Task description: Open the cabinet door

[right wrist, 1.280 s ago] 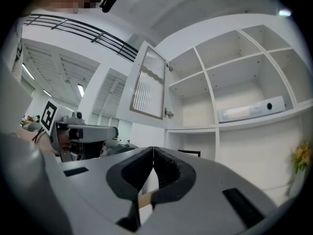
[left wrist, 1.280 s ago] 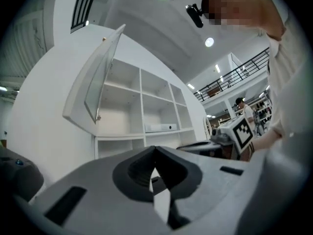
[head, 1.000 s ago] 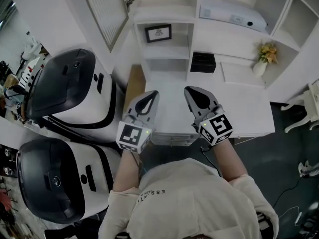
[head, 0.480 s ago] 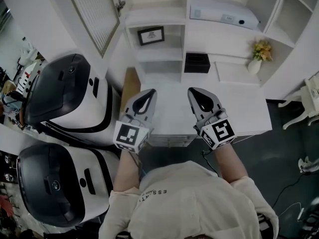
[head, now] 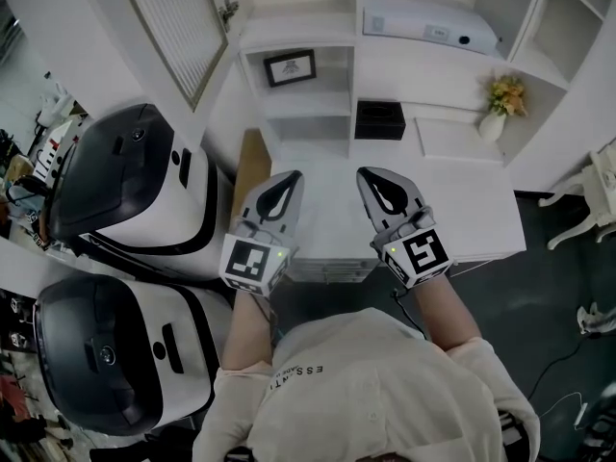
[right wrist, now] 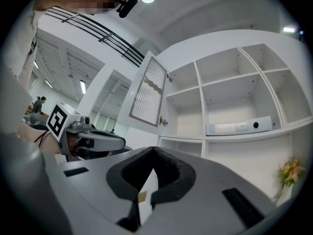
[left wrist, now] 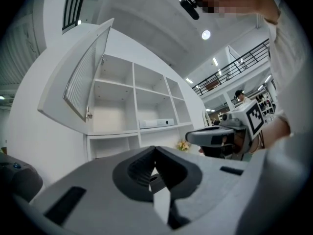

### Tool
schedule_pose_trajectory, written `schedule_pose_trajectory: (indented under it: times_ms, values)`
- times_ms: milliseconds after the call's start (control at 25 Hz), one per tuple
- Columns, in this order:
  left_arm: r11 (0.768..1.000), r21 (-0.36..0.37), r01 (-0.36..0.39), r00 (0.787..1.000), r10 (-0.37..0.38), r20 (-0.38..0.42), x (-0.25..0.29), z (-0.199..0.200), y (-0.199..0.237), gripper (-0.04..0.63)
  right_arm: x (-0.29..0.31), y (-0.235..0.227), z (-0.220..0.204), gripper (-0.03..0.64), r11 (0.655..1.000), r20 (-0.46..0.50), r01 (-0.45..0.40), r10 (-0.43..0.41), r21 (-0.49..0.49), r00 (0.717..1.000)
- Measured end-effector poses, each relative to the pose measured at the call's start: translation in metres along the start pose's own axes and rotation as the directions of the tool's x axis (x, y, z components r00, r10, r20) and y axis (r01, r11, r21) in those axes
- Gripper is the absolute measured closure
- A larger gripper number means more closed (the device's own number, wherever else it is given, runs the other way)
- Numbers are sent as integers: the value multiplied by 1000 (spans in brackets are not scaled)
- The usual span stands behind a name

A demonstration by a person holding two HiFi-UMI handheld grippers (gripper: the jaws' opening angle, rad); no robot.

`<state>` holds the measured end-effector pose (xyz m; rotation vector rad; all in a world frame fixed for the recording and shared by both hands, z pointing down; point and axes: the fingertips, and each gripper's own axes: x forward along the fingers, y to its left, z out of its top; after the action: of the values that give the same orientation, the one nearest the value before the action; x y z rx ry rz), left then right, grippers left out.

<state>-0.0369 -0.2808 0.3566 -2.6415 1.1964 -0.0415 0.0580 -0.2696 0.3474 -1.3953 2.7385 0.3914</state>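
1. My left gripper [head: 290,178] has its jaws pressed together with nothing between them. It points level above the white desk [head: 481,215], near the desk's left edge.
2. My right gripper [head: 369,174] is closed the same way and is empty. It hangs just beside the left one, over the middle of the desk, and the two do not touch.
3. The louvred cabinet door [head: 178,22] stands swung open at the upper left corner of the shelving unit [head: 371,61], well apart from both grippers.
4. A framed picture [head: 291,66] sits in a low shelf compartment. A black box [head: 379,120] sits at the desk's back edge, and a flower vase [head: 501,107] stands toward its back right corner.
5. Two white-and-black machines [head: 125,191] stand off the desk's left edge.
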Motion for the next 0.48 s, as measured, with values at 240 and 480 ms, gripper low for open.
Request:
schedule_pose_trajectory:
  times_ms: [240, 480]
  values:
    - [999, -16, -39, 999, 39, -4, -3, -3, 6, 592, 2, 6, -3, 601, 999, 10, -32, 32, 35, 999]
    - [998, -28, -53, 999, 53, -6, -2, -4, 8, 592, 2, 3, -5, 601, 999, 6, -30, 30, 28, 1000]
